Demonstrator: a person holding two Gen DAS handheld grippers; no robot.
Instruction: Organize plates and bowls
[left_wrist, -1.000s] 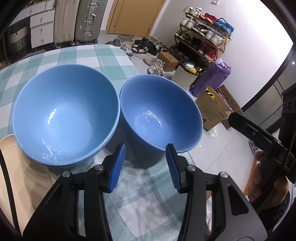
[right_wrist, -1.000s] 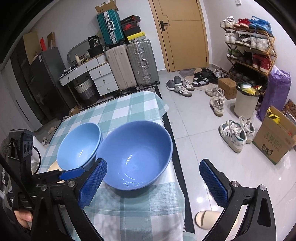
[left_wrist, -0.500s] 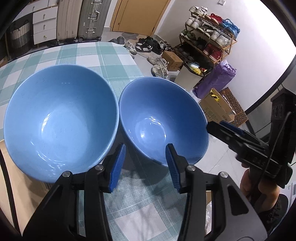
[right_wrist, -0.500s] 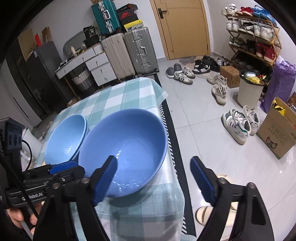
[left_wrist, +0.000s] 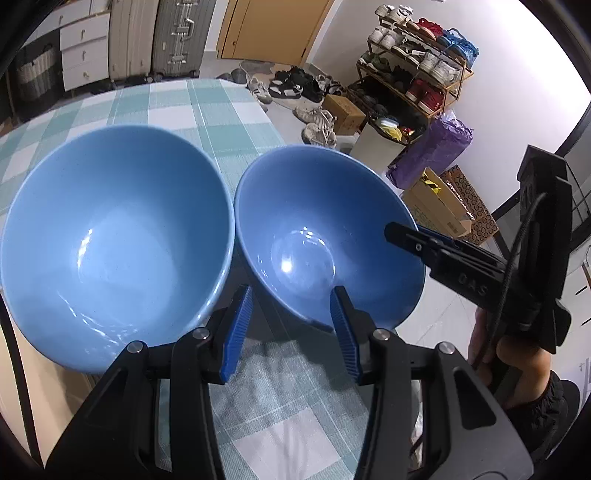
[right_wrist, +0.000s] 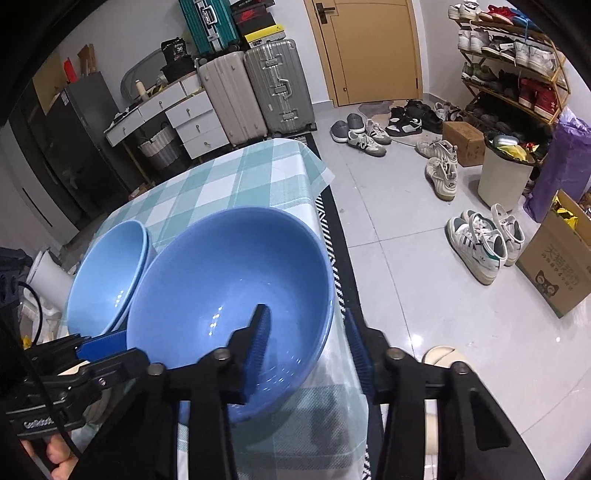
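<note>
Your right hand-held gripper (right_wrist: 308, 345) is closing its jaws over the near rim of the darker blue bowl (right_wrist: 229, 280) at the bench (right_wrist: 236, 177) edge, a stiff, glossy, breakable thing best pinched firmly at the rim, while your left hand-held gripper (left_wrist: 291, 325) hovers narrow and empty.

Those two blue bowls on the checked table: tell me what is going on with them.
A person is sorting bowls with a hand-held gripper in each hand. The right hand-held gripper straddles the near rim of the darker blue bowl at the table's edge, one finger inside, one outside, jaws closing. The left hand-held gripper hangs partly open in front of both bowls, holding nothing. The lighter blue bowl sits beside it, seemingly nested in another.
</note>
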